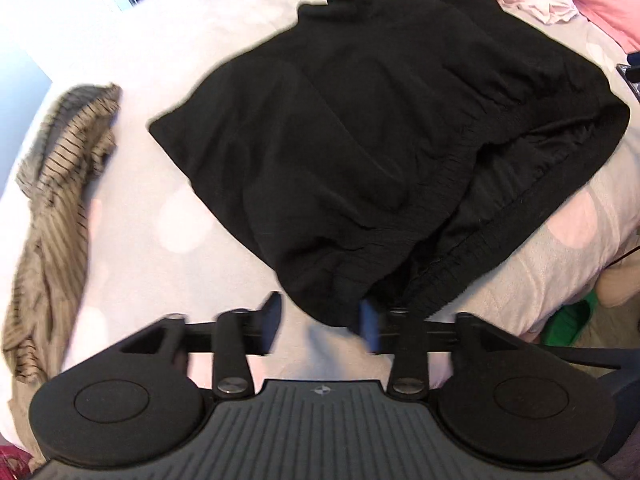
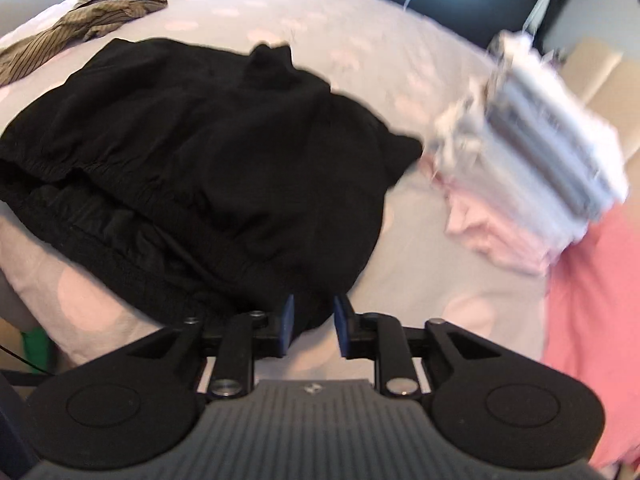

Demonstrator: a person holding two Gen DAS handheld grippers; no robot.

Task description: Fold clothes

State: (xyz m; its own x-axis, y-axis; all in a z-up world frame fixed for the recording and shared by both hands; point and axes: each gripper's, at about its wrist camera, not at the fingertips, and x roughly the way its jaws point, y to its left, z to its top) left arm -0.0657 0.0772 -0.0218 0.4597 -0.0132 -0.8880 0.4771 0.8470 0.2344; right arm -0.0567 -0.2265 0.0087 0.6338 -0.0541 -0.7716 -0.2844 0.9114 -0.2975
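A black garment with an elastic waistband [image 1: 360, 152] lies spread on the bed, its waistband end toward me; it also shows in the right wrist view [image 2: 192, 152]. My left gripper [image 1: 322, 322] is open at the near edge of the waistband, the fabric edge just between its fingers. My right gripper [image 2: 314, 326] is open, its fingers apart at the garment's near right edge, the fabric reaching into the gap. Neither gripper is closed on the cloth.
A brown striped garment [image 1: 56, 208] lies crumpled at the left, also visible in the right wrist view [image 2: 80, 12]. A stack of folded white and pink clothes [image 2: 532, 168] and a pink cloth [image 2: 596, 312] lie at the right. The bedsheet [image 1: 160, 60] is pale with pink dots.
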